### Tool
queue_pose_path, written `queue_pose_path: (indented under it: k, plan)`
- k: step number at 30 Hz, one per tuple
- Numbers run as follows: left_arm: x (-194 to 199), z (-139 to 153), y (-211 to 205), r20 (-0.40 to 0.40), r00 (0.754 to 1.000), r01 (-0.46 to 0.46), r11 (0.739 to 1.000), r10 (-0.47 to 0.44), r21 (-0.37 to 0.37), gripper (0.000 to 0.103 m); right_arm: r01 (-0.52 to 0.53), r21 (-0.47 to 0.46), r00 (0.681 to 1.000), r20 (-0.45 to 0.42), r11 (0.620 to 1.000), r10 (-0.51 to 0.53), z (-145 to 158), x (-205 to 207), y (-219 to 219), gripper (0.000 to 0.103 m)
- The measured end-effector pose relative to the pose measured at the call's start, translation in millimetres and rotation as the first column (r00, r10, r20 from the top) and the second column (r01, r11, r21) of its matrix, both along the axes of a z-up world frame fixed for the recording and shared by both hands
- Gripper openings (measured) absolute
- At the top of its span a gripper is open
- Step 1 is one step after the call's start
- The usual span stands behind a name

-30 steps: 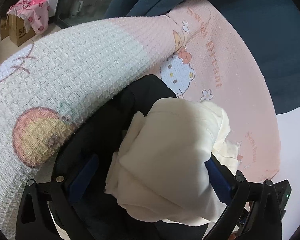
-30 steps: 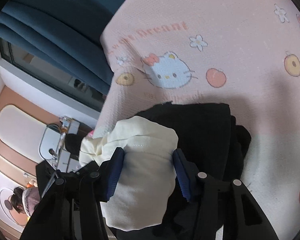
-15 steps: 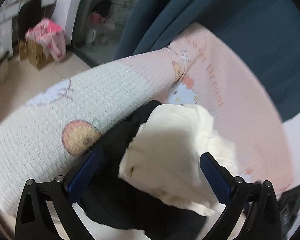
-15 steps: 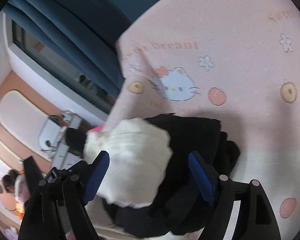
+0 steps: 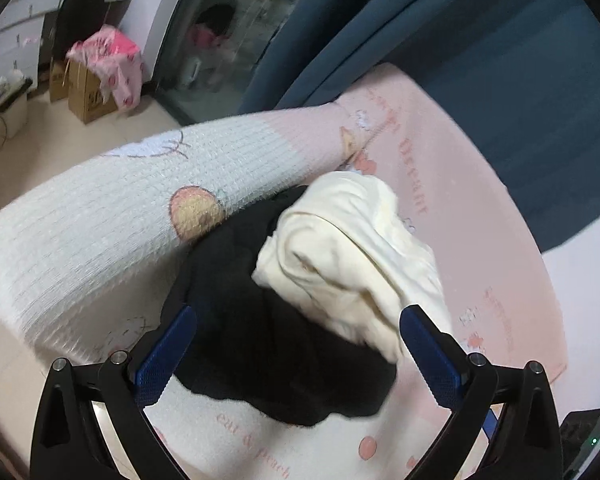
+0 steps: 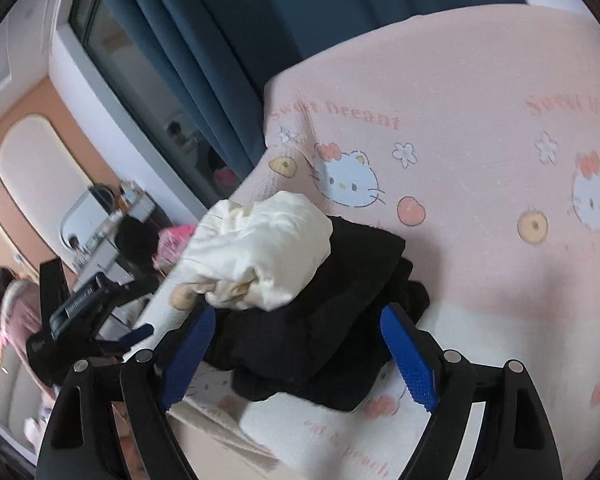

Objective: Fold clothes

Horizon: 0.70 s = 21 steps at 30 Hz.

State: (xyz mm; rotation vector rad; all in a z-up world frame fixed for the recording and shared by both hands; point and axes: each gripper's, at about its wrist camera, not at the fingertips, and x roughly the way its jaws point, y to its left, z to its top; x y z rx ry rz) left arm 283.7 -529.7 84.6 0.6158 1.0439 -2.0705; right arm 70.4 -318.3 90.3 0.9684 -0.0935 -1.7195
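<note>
A folded cream garment (image 5: 340, 256) (image 6: 260, 248) lies on top of a folded black garment (image 5: 260, 328) (image 6: 324, 320), both on a pink and white cartoon-cat blanket (image 5: 440, 184) (image 6: 480, 140) near the bed's corner. My left gripper (image 5: 299, 312) hovers above and short of the pile, open, its blue pads (image 5: 168, 352) clear of the cloth. My right gripper (image 6: 298, 312) hangs over the pile from the other side. Its jaws are opening and touch nothing. The left gripper's body (image 6: 88, 312) shows at the left of the right wrist view.
Dark blue curtains (image 5: 460, 60) (image 6: 220, 40) hang behind the bed. On the floor past the bed edge stands a cardboard box draped with pink cloth (image 5: 96, 80). A person (image 6: 8, 304) sits at the far left, near a desk.
Both grippers let go of the cream garment, spread wide and drew back and up. The cream bundle now rests on the black pile, farther from both cameras.
</note>
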Motion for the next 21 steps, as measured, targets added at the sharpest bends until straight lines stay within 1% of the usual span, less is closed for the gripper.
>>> queue_pose_path:
  k: [3,7,8,10,11,12,14,15,17,18,21]
  plan:
    - [4.3,14.5,31.6,0.037,0.999,0.025,0.997,-0.022,-0.073,0.103,-0.005,0.000,1.000,-0.031,1.000,0.005,4.3,17.2,24.1,0.085]
    - [18.5,33.3,80.3,0.091,0.994,0.073,0.982,-0.057,-0.177,0.103,-0.009,0.014,0.999,-0.043,1.000,0.010,12.2,38.5,53.2,0.085]
    - [21.9,36.4,91.8,0.097,0.993,0.086,0.977,-0.068,-0.195,0.103,-0.006,0.005,0.999,-0.051,1.000,0.007,15.4,45.0,62.2,0.085]
    - [32.4,42.2,117.2,0.078,0.989,0.138,0.963,-0.123,-0.232,0.103,0.006,-0.015,0.997,-0.077,1.000,-0.007,22.0,58.0,78.5,0.085]
    - [35.1,43.6,125.1,0.073,0.987,0.156,0.957,-0.142,-0.244,0.103,0.013,-0.025,0.996,-0.092,1.000,-0.015,25.3,64.5,86.4,0.087]
    - [38.1,45.4,136.5,0.075,0.983,0.180,0.950,-0.167,-0.256,0.103,0.020,-0.029,0.994,-0.103,0.999,-0.023,27.6,69.7,92.1,0.094]
    - [41.5,46.0,152.0,0.084,0.978,0.208,0.943,-0.192,-0.261,0.103,0.057,-0.029,0.992,-0.108,0.998,-0.060,29.6,81.3,106.3,0.103]
    - [45.3,47.2,163.1,0.093,0.973,0.228,0.935,-0.210,-0.272,0.103,0.065,-0.034,0.992,-0.104,0.997,-0.068,29.6,85.3,111.9,0.103]
    - [48.8,47.8,177.2,0.120,0.968,0.245,0.923,-0.219,-0.296,0.103,0.069,-0.044,0.994,-0.087,0.997,-0.073,28.8,92.7,122.6,0.103]
    - [51.1,47.1,186.2,0.146,0.964,0.256,0.914,-0.220,-0.316,0.103,0.069,-0.046,0.994,-0.078,0.997,-0.072,28.3,96.2,127.5,0.103]
    - [57.9,43.7,202.5,0.193,0.956,0.276,0.895,-0.220,-0.350,0.103,0.069,-0.024,0.994,-0.085,0.997,-0.071,26.4,107.3,139.4,0.103]
